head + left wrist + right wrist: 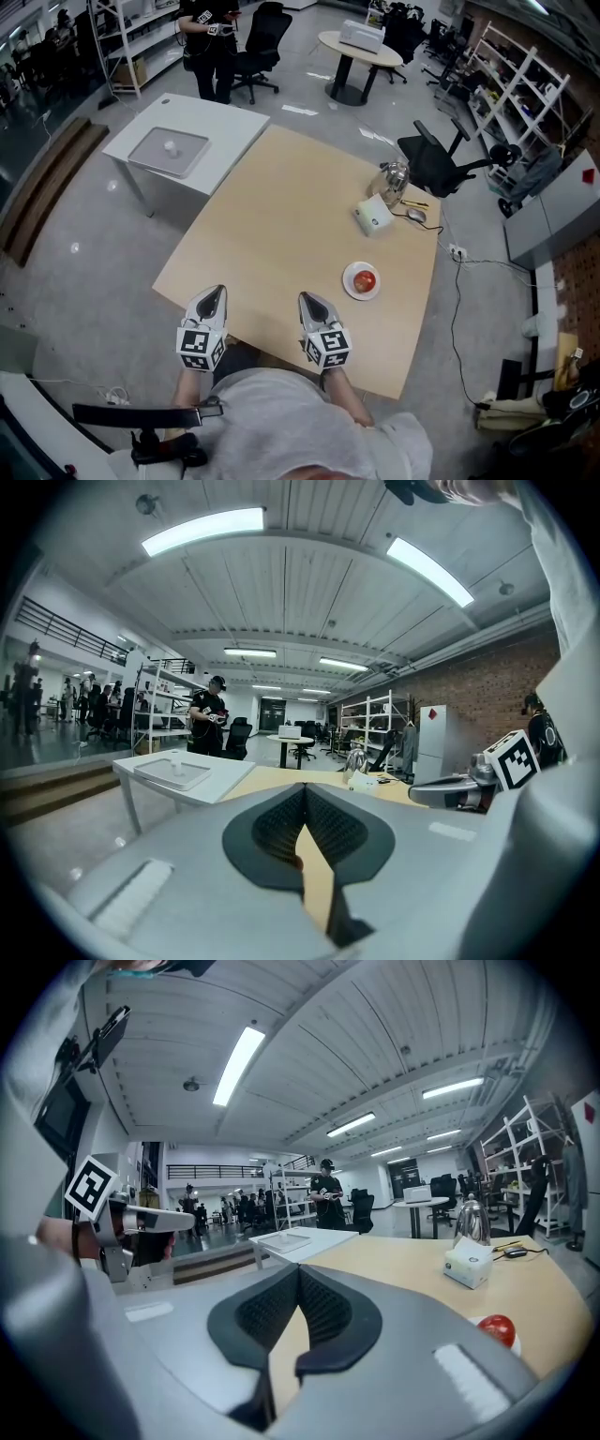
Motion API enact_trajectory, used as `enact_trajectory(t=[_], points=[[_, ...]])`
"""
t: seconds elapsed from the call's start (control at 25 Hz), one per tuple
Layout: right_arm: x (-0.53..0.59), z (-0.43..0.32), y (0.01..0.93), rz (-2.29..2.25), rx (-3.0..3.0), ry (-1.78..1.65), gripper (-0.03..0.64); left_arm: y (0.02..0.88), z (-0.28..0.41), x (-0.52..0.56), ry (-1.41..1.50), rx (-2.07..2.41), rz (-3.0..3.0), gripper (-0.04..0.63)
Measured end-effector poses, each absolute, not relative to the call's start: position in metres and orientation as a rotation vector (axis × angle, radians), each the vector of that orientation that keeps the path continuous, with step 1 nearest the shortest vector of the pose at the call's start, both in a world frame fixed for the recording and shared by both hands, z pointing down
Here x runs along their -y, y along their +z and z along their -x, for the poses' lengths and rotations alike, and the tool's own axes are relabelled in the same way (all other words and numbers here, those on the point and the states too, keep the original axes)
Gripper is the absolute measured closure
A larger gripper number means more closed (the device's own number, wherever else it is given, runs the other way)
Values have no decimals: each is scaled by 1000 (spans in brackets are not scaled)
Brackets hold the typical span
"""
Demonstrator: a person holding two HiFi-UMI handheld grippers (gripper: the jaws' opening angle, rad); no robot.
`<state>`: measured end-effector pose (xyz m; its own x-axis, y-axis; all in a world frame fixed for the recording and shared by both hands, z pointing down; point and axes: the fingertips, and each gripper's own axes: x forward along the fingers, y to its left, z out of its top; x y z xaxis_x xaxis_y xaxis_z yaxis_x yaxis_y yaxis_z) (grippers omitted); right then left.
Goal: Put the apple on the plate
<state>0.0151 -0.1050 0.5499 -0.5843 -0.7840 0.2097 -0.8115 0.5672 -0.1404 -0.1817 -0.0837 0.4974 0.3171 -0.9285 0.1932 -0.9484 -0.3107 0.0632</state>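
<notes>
At the near edge of the wooden table (281,216) the two grippers lie side by side, both pointing away from the person who holds them. The left gripper (217,292) has its jaws pressed together with nothing between them, as the left gripper view (305,791) shows. The right gripper (307,298) is clenched and empty too, its dark pads meeting at the tips in its own view (298,1273).

The apple (365,279) sits on the small white plate (351,284), to the right of the right gripper and well apart from it. From above it looks round, with no long axis to speak of. It is too small to tell which way its stem points.

In the right gripper view only the top of the apple (497,1327) shows. The gripper's grey body cuts off its lower part and leaves just a sliver of the plate (516,1339). The left gripper view misses the apple and catches the right gripper (450,791) from the side.

Further back stand a white tissue box (374,217) and a shiny kettle (395,177). Both show more clearly in the right gripper view, the tissue box (467,1264) in front of the kettle (472,1222). A white side table (225,127) carries a tray (169,151), and a person (210,37) stands beyond it.
</notes>
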Motion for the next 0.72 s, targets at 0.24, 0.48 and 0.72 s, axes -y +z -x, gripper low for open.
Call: enact_trajectory(t=[0.24, 0.48, 0.72], points=[[106, -18, 549, -1373, 2673, 345, 612, 498, 179, 83, 183, 1733, -2409, 575], [104, -21, 553, -1374, 2674, 352, 612, 501, 176, 82, 187, 1729, -2412, 577], [109, -24, 553, -1373, 2676, 354, 612, 501, 170, 87, 190, 1721, -2423, 575]])
